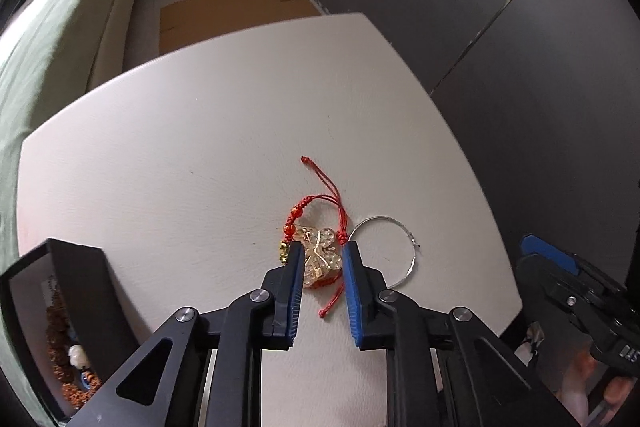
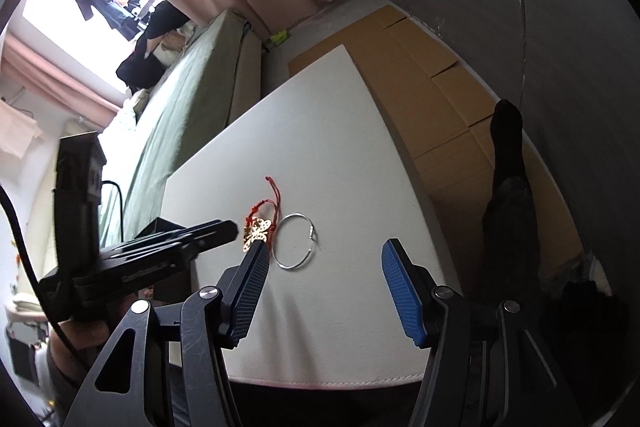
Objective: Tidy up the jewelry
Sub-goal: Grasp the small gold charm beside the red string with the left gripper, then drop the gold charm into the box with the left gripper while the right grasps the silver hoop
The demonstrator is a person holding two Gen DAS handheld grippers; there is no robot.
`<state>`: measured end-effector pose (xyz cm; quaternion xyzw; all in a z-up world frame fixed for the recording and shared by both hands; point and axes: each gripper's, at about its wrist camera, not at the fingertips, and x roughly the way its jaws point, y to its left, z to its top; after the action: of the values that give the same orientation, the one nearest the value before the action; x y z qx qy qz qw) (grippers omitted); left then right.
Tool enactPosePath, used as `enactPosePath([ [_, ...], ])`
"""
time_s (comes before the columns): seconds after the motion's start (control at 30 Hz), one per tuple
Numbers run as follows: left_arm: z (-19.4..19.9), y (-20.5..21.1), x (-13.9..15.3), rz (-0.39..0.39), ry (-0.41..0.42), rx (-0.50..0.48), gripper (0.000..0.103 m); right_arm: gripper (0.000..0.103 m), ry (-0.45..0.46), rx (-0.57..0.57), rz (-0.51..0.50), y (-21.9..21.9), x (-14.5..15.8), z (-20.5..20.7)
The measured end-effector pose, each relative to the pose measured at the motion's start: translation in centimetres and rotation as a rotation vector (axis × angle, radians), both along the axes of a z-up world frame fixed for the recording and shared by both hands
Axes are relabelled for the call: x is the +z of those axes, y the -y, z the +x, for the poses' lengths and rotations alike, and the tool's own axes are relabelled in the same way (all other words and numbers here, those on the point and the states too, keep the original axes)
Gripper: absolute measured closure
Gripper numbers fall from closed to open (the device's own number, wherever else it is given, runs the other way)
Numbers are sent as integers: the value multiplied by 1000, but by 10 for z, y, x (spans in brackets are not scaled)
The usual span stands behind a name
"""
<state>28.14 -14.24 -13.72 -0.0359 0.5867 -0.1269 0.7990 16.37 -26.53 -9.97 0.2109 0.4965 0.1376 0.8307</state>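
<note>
A red cord bracelet with a gold butterfly charm (image 1: pixel 320 255) lies on the white table (image 1: pixel 200 147). A thin silver bangle (image 1: pixel 394 251) lies just right of it. My left gripper (image 1: pixel 322 251) is open, its two fingertips on either side of the charm, close above it. In the right wrist view the charm (image 2: pixel 258 231) and the bangle (image 2: pixel 298 241) lie ahead of my right gripper (image 2: pixel 324 251), which is open wide and empty above the table's near part. The left gripper (image 2: pixel 208 231) reaches in from the left.
A black jewelry box (image 1: pixel 60 311) with beaded pieces inside stands at the table's left near corner. A bed (image 2: pixel 188 99) runs along the left. Flattened cardboard (image 2: pixel 432 99) lies on the floor beyond the table. A dark wall is on the right.
</note>
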Motion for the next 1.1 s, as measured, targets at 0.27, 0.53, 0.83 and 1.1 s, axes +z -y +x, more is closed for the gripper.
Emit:
enactPosePath([
  [0.27, 9, 5, -17, 56, -8, 26, 102, 44, -14, -9, 7, 5, -8, 3],
  [0.53, -2, -10, 10, 4, 53, 41, 103, 44, -24, 3, 7, -1, -9, 7],
  [0.83, -18, -46, 37, -17, 98, 86, 103, 54, -82, 62, -64, -32, -23, 31],
  [1.1, -32, -84, 56, -41, 135, 138, 103, 72, -148, 116, -227, -66, -32, 57],
])
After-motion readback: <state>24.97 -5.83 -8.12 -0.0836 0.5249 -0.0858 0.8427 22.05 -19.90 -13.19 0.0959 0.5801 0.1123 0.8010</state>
